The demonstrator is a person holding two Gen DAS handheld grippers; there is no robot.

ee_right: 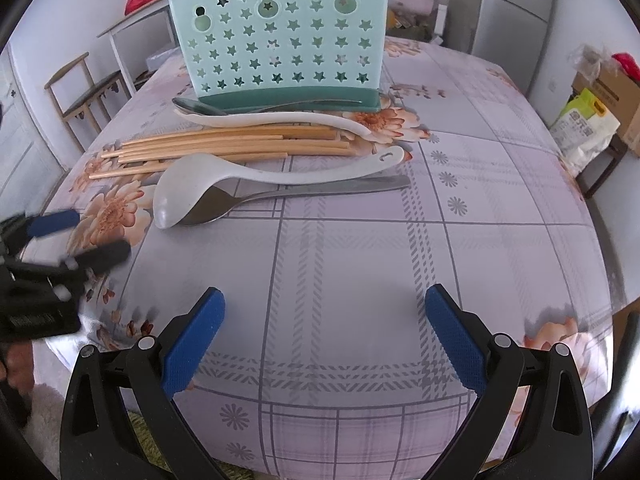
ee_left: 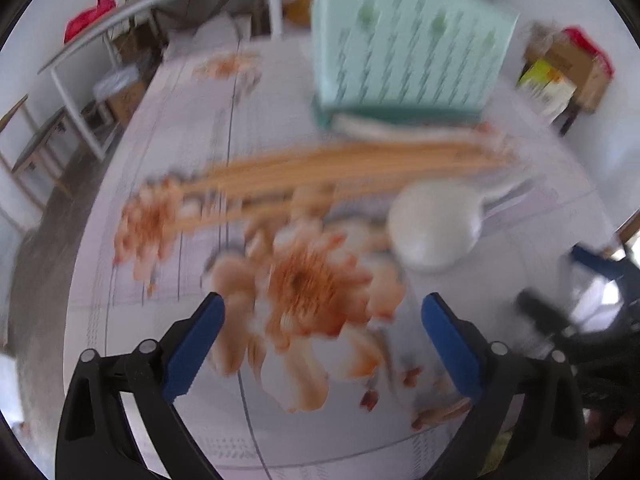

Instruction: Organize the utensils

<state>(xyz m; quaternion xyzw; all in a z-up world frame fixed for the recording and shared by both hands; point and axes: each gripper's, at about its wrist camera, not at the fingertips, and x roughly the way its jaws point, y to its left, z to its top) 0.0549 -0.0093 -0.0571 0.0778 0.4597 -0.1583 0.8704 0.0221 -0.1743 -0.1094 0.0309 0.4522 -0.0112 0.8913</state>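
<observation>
- Left wrist view, heavily blurred: the left gripper (ee_left: 322,312) hangs empty with its blue-padded jaws spread wide over a flower print on the smooth tablecloth (ee_left: 180,128). Far of it, a bundle of pale wooden chopsticks (ee_left: 340,160) lies with its long axis running left to right, a rounded white ladle (ee_left: 434,226) just near-right of it and the mint perforated utensil holder (ee_left: 408,52) upright beyond.
- Right wrist view, sharp: the right gripper (ee_right: 324,312) is likewise spread and empty above a broad bare stretch of plaid cloth. The white ladle (ee_right: 256,178) overlaps a steel spoon (ee_right: 288,196), both bowls pointing left, handles right. Chopsticks (ee_right: 228,146), a white ceramic spoon (ee_right: 280,120) and a second steel spoon (ee_right: 240,107) lie parallel at the star-punched holder's (ee_right: 280,36) base. The left gripper (ee_right: 76,236) shows blurred at the table's left edge.
</observation>
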